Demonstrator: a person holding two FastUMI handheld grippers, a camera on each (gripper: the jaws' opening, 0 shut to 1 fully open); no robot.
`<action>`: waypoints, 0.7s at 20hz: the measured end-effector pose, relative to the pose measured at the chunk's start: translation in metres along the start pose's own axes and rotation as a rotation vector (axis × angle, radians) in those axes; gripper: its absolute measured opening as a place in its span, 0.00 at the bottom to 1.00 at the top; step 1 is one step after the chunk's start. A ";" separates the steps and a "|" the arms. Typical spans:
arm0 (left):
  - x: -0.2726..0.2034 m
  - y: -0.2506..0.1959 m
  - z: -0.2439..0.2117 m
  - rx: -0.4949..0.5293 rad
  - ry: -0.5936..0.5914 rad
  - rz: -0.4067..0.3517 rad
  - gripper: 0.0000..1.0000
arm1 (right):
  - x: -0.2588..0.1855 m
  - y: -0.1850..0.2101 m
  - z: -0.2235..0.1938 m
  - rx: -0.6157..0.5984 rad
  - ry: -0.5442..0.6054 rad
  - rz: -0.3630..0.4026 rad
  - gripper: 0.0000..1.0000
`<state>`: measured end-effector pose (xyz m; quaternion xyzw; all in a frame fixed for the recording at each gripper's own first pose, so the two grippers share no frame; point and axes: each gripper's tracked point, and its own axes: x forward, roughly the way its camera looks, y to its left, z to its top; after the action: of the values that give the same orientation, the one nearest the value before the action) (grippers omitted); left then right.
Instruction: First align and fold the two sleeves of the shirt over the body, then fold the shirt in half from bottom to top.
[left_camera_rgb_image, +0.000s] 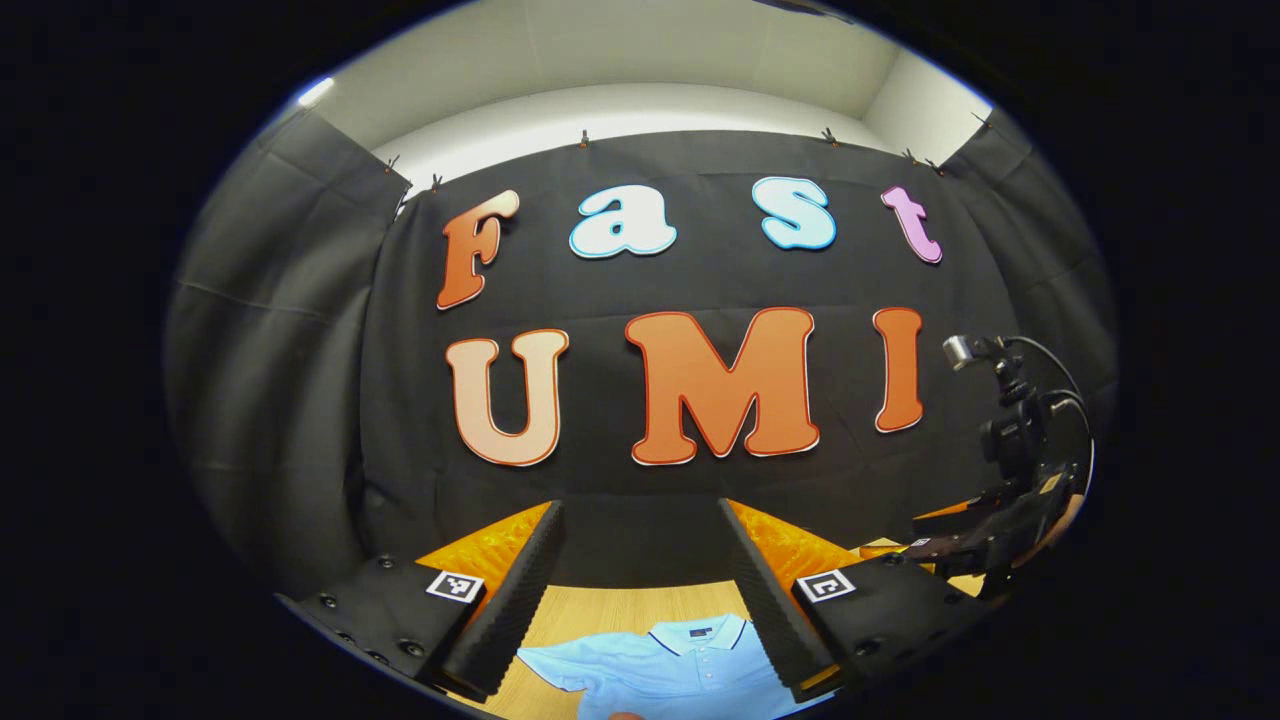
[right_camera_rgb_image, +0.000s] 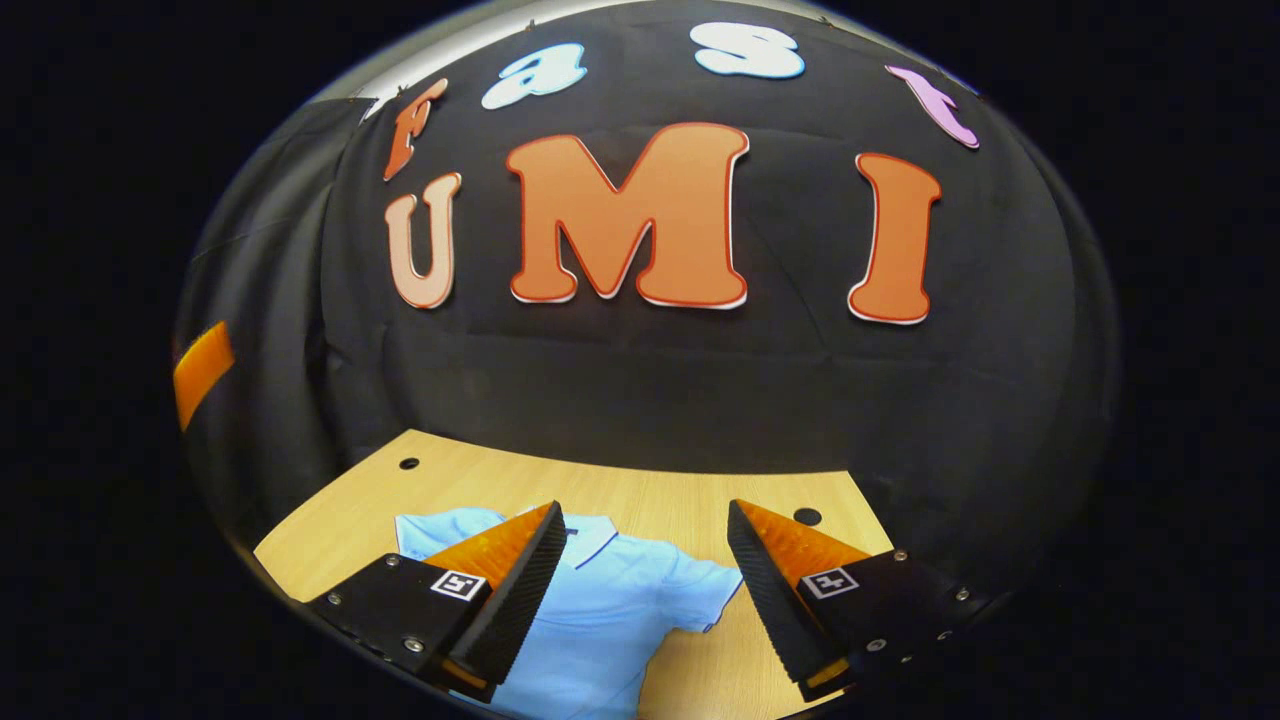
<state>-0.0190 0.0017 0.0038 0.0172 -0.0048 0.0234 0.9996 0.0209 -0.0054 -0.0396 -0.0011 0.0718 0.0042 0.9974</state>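
Observation:
A light blue polo shirt lies flat on the wooden table, collar toward the wall. In the left gripper view my left gripper hovers above it, open, with nothing between its fingers. In the right gripper view the shirt shows its collar and one short sleeve spread out sideways. My right gripper is open above that sleeve side and holds nothing. The right gripper also appears at the far right of the left gripper view; its jaws are hidden there.
The wooden table ends at the black cloth wall, with two small round holes near its far edge. Bare wood lies right of the sleeve. An orange strip shows at the far left of the right gripper view.

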 end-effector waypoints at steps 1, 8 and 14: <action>-0.002 0.001 0.000 0.003 0.001 0.004 0.98 | 0.006 -0.006 -0.010 0.002 0.044 -0.013 0.99; -0.014 0.005 -0.009 0.045 0.037 0.044 0.98 | 0.044 -0.035 -0.077 0.013 0.320 -0.051 0.99; -0.024 0.015 -0.008 0.098 0.046 0.131 1.00 | 0.082 -0.043 -0.138 -0.024 0.505 -0.021 0.96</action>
<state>-0.0435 0.0153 -0.0039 0.0650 0.0182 0.0892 0.9937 0.0831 -0.0484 -0.1883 -0.0146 0.3185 -0.0058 0.9478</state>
